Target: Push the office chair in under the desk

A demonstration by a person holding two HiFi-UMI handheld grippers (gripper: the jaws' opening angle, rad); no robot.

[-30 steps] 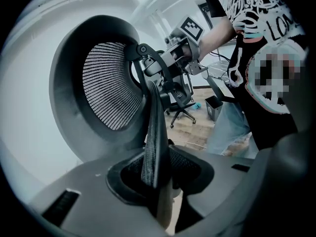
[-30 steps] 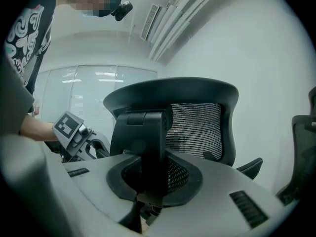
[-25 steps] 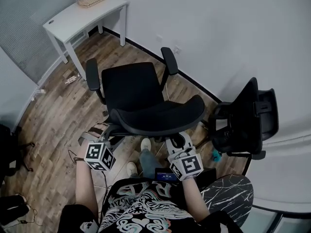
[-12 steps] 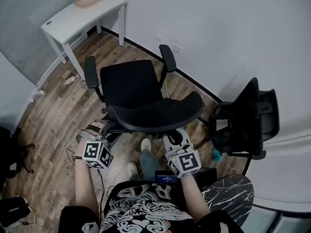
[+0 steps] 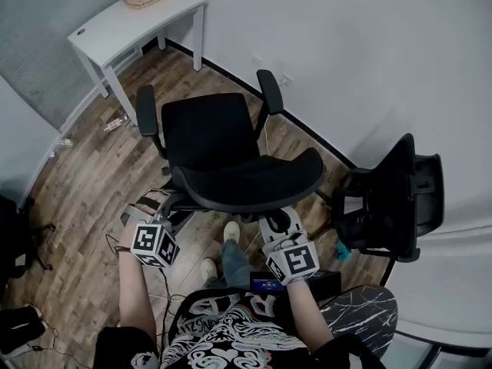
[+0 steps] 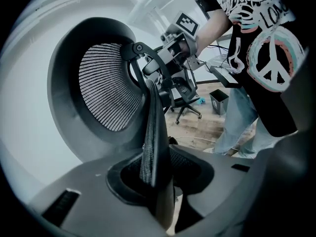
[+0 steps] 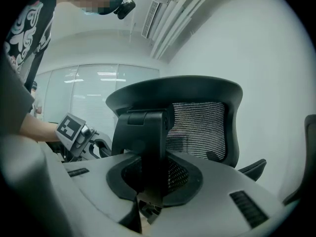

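Pinching the black mesh office chair by its backrest, left gripper and right gripper fingers aim it at the white desk.

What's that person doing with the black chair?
A person holds a tool in each hand. The left tool and the right tool are each clamped on the back of the chair, one on either side. The white desk is over in the corner, and the chair stands apart from it on the floor, not yet pushed under. Another chair sits to the right.
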